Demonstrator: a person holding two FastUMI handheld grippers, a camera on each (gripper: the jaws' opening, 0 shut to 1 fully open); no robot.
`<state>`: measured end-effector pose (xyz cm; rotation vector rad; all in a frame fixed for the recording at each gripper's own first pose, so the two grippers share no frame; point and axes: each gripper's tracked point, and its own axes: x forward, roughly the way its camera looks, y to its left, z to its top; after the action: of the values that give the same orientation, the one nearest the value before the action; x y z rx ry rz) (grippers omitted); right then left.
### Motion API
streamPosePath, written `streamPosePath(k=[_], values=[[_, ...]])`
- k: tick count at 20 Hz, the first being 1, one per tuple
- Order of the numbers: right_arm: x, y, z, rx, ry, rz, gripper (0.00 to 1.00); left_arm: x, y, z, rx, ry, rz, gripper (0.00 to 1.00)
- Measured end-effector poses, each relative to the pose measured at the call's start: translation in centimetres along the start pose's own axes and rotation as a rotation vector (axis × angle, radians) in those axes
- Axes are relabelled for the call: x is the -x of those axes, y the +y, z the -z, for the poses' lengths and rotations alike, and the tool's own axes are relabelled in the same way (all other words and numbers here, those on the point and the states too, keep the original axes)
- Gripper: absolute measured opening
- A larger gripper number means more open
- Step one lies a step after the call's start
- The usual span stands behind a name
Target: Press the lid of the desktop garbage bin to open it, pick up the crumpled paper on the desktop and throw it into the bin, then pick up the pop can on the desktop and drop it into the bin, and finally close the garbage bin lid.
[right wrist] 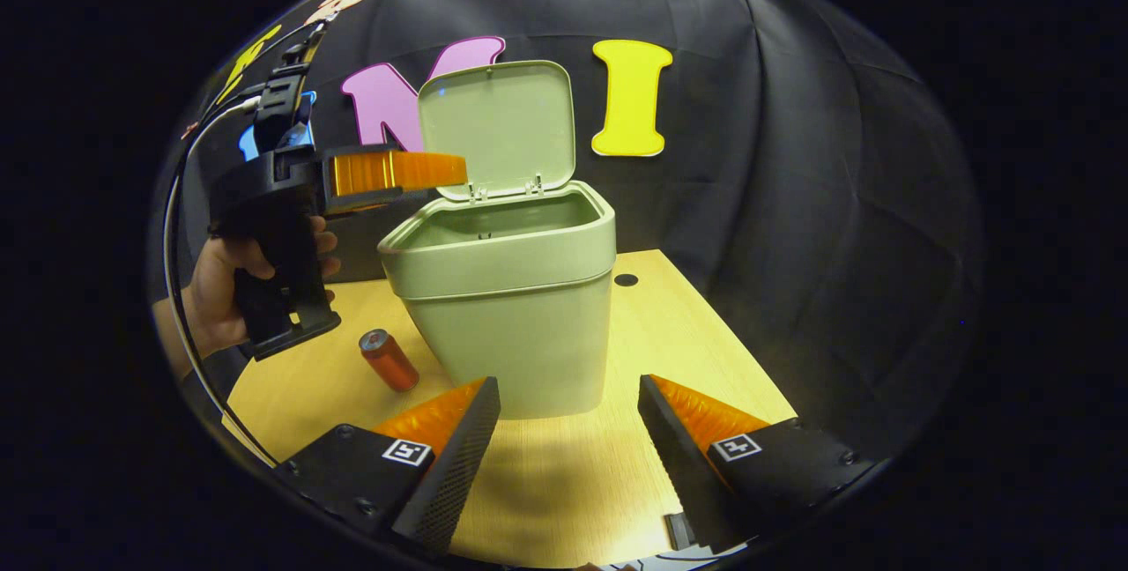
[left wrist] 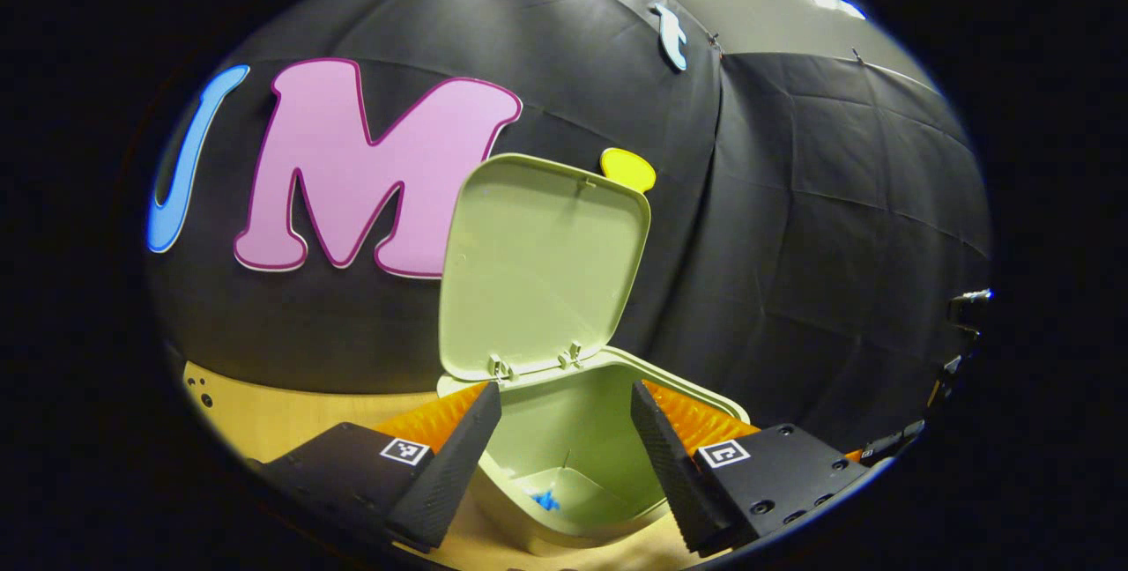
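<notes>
1. The garbage bin [right wrist: 511, 307] stands on the desktop [right wrist: 670, 351] with its lid [right wrist: 498, 126] swung upright on the rear hinges, mouth wide open.
2. The left gripper [left wrist: 564, 456] hovers right over that mouth, jaws spread and holding nothing. The right gripper view shows it at the bin's left rim, gripped by a hand [right wrist: 216, 285].
3. Down on the bin floor in the left gripper view there is a small bluish scrap [left wrist: 545, 500]. That may be the crumpled paper, but it is too small to be sure.
4. The pop can [right wrist: 388, 359] sits on the desktop just left of the bin's base, leaning rather than standing square, top end up and to the left.
5. The right gripper [right wrist: 568, 448] hangs low in front of the bin, fingers apart, empty.
6. My read on the can: light, thin-walled, smooth metal. It looks slippery and easy to dent, and it probably rolls if nudged.
7. Best hold, I'd judge, is across the middle of its body, fingers square to the round sides, with a firm but not crushing squeeze.
8. The bin looks like stiff, light plastic and could slide if bumped, so any drop wants to come from above the mouth.
9. The lid seems thin and hinged. A gentle push on its top edge should bring it down.
</notes>
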<state>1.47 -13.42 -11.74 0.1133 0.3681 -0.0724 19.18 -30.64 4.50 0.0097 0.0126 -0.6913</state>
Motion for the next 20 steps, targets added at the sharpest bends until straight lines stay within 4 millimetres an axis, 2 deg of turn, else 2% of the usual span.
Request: streamPosePath(k=[3, 5, 8, 11, 14, 17, 20], values=[[-0.4, 1.2, 0.0, 0.016, 0.004, -0.031, 0.99, 1.6, 1.9, -0.6, -0.025, -0.018, -0.061, 0.96], [-0.6, 2.3, 0.0, 0.027, 0.006, -0.059, 0.99, 3.3, 3.4, -0.9, -0.029, -0.037, -0.103, 0.96], [-0.7, 3.8, 0.7, 0.069, 0.013, -0.093, 0.99, 6.7, 7.2, -0.1, -0.025, -0.033, -0.209, 0.96], [-0.9, 6.1, 2.0, 0.096, 0.036, -0.146, 0.99, 11.3, 11.3, 2.6, 0.0, 0.003, -0.334, 0.96], [-1.3, 8.6, 3.7, 0.126, 0.068, -0.206, 0.99, 17.1, 14.8, 5.9, 0.023, 0.075, -0.452, 0.96], [-2.1, 11.7, 5.7, 0.154, 0.109, -0.277, 0.99, 22.7, 16.9, 8.7, 0.039, 0.129, -0.544, 0.96], [-3.2, 14.9, 7.1, 0.19, 0.129, -0.344, 0.99, 27.6, 17.9, 11.0, 0.09, 0.168, -0.626, 0.96]])
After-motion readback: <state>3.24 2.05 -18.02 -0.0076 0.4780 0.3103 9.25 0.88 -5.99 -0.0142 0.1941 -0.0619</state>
